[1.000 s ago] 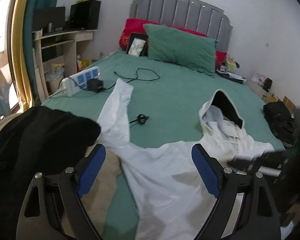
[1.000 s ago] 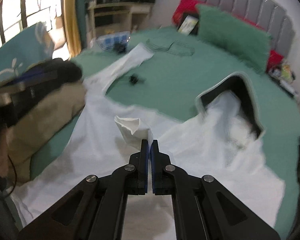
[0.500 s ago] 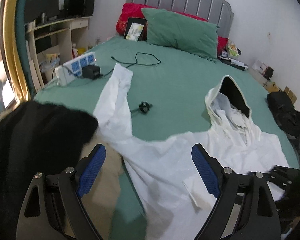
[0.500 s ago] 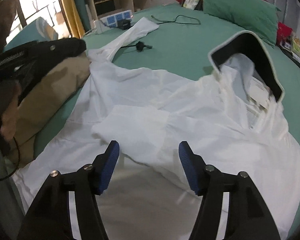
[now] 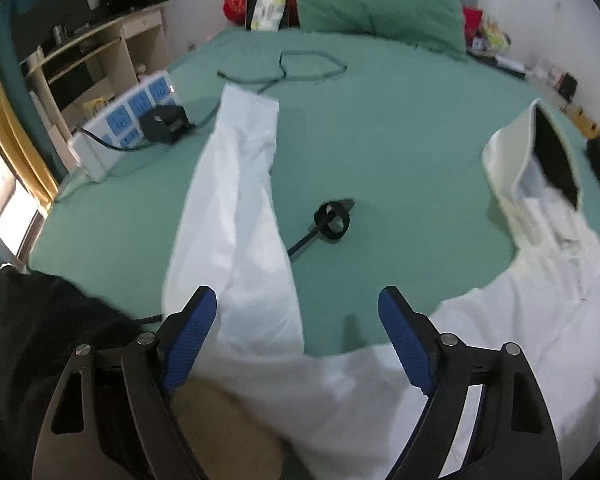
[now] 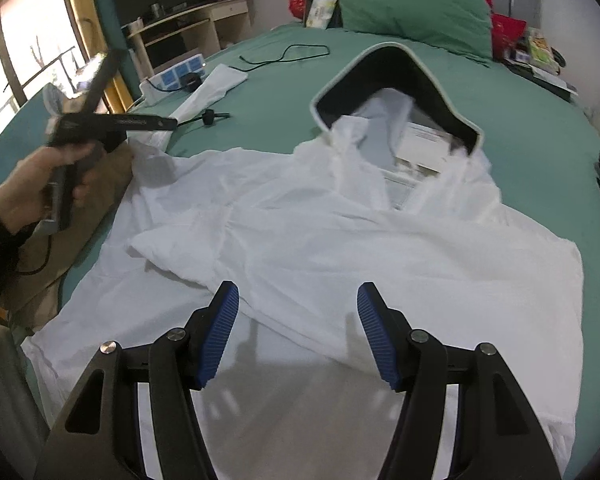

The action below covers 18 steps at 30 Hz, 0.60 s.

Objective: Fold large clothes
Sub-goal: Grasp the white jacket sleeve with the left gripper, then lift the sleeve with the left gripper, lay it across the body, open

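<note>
On the green bed (image 6: 380, 92) a soft, limp white hoodie (image 6: 340, 240) lies flat; both grippers (image 5: 296, 336) (image 6: 298, 332) gape empty; grab the sleeve (image 5: 236, 216) cuff.

No text can be read in either view. The left gripper (image 6: 112, 122) carries a line of pale lettering along its black body, too blurred to make out. A white label (image 6: 424, 142) inside the hood of the white garment (image 6: 340, 240) bears print too small to decipher.
</note>
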### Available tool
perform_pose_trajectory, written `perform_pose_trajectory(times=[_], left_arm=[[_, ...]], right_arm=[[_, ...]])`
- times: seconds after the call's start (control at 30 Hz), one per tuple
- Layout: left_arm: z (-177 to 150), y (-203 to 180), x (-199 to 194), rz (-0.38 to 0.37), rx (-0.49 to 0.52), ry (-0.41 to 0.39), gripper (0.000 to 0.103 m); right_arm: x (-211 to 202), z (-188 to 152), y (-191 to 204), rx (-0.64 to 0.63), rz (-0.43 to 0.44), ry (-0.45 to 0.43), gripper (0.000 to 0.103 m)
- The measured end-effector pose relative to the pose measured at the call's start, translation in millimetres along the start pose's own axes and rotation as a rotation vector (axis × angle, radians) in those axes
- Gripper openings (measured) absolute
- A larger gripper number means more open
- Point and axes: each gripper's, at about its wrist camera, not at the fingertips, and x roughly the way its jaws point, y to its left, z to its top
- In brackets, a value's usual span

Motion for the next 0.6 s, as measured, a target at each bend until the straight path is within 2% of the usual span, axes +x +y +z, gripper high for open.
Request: perform_pose_trajectory(times=[0.1,0.13,0.17,0.2,0.23,0.3,0.4,0.53,0.6], left_arm=[[-2.4,-3.2,28.3,0.054,-0.002,0.066,0.08],[-4.0,-4.0,32.5,0.067,0.006,0.075,0.069],[-5.6,-3.4,31.9,0.063,0.002,0.07,0.055],[-7.0,-1.8,27.8,0.038,-0.008,0.057,0.036],[-8.0,0.0,25.7,0.006,-0.021,0.067,0.003],[-11.9,1.1,13.4,-0.021,-0.06,0.06,0.003],[-16.6,-14.3,-23.2,-0.053,-0.06,-0.019,0.003],[-30.4,-65.6,-71.8,-0.157,0.007,-0.059,0.003],[-39.8,-99.5,-86.6,-0.225,0.051,-0.025,0.003]], right_arm=[[-9.0,-8.7,-7.1,0.009,-0.003,0.002,0.062],[-12.1,-11.9,-10.2,0.01,-0.005,0.002,0.062],[-15.6,-14.3,-13.6,0.011,-0.006,0.0,0.062],[-19.7,-17.3,-16.9,0.016,-0.008,-0.003,0.062],[-23.6,-19.8,-20.5,0.024,-0.01,-0.008,0.062],[-27.9,-23.3,-27.2,0.04,-0.008,-0.013,0.062],[-37.2,-30.6,-36.1,0.062,-0.008,-0.023,0.062],[-54.1,-40.9,-42.3,0.082,-0.011,-0.04,0.062],[-62.8,-46.2,-46.5,0.09,-0.013,-0.049,0.062]])
